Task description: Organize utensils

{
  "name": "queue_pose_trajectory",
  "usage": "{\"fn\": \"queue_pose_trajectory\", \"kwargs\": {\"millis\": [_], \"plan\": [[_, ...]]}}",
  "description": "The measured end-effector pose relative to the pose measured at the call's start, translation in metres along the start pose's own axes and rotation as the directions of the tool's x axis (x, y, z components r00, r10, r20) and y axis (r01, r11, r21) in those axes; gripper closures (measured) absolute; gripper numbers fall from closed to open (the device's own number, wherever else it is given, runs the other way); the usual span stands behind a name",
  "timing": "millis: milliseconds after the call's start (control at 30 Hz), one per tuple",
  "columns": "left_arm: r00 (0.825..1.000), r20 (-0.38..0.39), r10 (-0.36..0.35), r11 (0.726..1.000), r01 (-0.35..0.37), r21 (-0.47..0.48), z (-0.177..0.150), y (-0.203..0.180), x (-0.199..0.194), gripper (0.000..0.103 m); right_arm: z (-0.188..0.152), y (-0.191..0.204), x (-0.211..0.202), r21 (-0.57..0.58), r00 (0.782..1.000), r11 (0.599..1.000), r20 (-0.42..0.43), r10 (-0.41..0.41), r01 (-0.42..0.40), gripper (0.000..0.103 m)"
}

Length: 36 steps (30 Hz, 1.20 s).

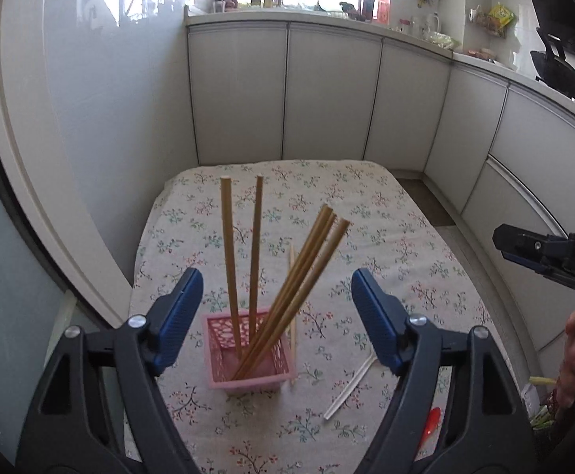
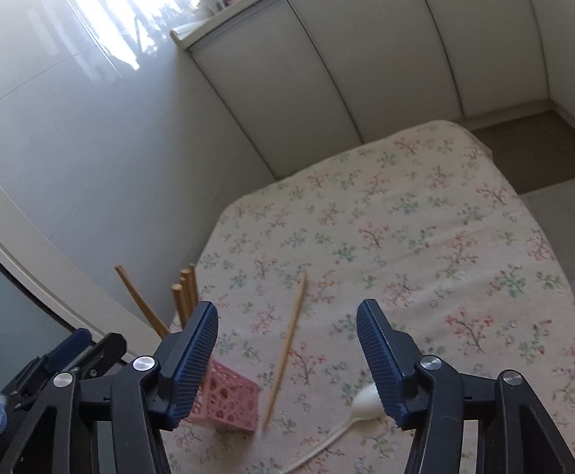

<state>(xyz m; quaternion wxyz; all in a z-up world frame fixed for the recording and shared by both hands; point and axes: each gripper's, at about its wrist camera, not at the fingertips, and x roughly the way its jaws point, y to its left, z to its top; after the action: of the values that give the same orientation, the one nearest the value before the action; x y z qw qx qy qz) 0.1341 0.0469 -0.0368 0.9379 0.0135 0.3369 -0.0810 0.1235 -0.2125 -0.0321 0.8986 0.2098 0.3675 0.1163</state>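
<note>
1. The left hand-held gripper (image 1: pixel 275 316) was spread wide and held nothing. I kept it hovering above the pink basket (image 1: pixel 247 355), which showed between its fingers; I judged this a waiting pose, ready to steady the holder.
2. The pink basket stood upright on the floral-clothed desk (image 1: pixel 386 205), toward its near-left part. Five wooden chopsticks (image 1: pixel 230 260) stood in it: two nearly upright, three leaning right in a bundle, their lower ends resting in the basket. I read these as already sorted.
3. One loose chopstick (image 1: pixel 292 316) lay flat on the cloth just beside the basket's right wall. In the right wrist view it ran lengthwise away from the camera, between the right gripper's fingers, so it looked the likely next pick.
4. A white spoon (image 2: pixel 366 399) lay farther right, bowl toward the desk's middle, handle trailing toward the near edge; the right gripper's finger partly covered the bowl.
5. A red utensil (image 1: pixel 431 426) showed near the desk's front, largely hidden behind the left gripper's right finger; I could not tell its kind.
6. The right hand-held gripper (image 2: pixel 287 355) was also wide and empty, above the near part of the desk, well placed to descend on the loose chopstick.
</note>
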Motion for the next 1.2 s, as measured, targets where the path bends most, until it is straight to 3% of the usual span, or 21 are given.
{"fn": "queue_pose_trajectory", "kwargs": {"millis": [167,267,400,567,667,900,967,1100,1200], "plan": [[0.996,-0.083,-0.027,0.998,0.032,0.058,-0.014,-0.022,0.004,0.022,-0.012,-0.035,0.001,0.044,0.992,0.997,-0.119,-0.050,0.055,0.028],[0.985,-0.158,-0.065,0.994,0.079,0.082,-0.027,-0.036,0.011,0.022,-0.019,-0.051,0.003,0.050,0.981,0.994,-0.172,-0.086,0.095,0.027],[0.960,-0.259,-0.110,0.985,0.140,0.103,-0.043,-0.060,0.025,0.022,-0.034,-0.068,0.007,0.039,0.958,0.987,-0.251,-0.141,0.156,0.026],[0.909,-0.391,-0.144,0.968,0.211,0.133,-0.067,-0.090,0.048,0.022,-0.057,-0.087,0.018,0.028,0.918,0.983,-0.365,-0.158,0.181,0.026],[0.886,-0.447,-0.126,0.967,0.211,0.146,-0.079,-0.098,0.062,0.022,-0.074,-0.098,0.026,0.030,0.890,0.984,-0.433,-0.144,0.173,0.026],[0.853,-0.517,-0.071,0.973,0.172,0.151,-0.097,-0.096,0.087,0.022,-0.110,-0.110,0.047,0.042,0.827,0.989,-0.555,-0.095,0.141,0.027],[0.851,-0.522,-0.061,0.974,0.165,0.156,-0.099,-0.095,0.090,0.022,-0.118,-0.109,0.055,0.055,0.809,0.991,-0.584,-0.064,0.119,0.031],[0.847,-0.529,-0.058,0.976,0.161,0.149,-0.101,-0.092,0.093,0.022,-0.134,-0.104,0.071,0.063,0.767,0.994,-0.640,-0.030,0.091,0.055],[0.847,-0.529,-0.054,0.976,0.157,0.150,-0.101,-0.091,0.094,0.022,-0.141,-0.103,0.080,0.064,0.750,0.994,-0.661,-0.027,0.092,0.064]]}}
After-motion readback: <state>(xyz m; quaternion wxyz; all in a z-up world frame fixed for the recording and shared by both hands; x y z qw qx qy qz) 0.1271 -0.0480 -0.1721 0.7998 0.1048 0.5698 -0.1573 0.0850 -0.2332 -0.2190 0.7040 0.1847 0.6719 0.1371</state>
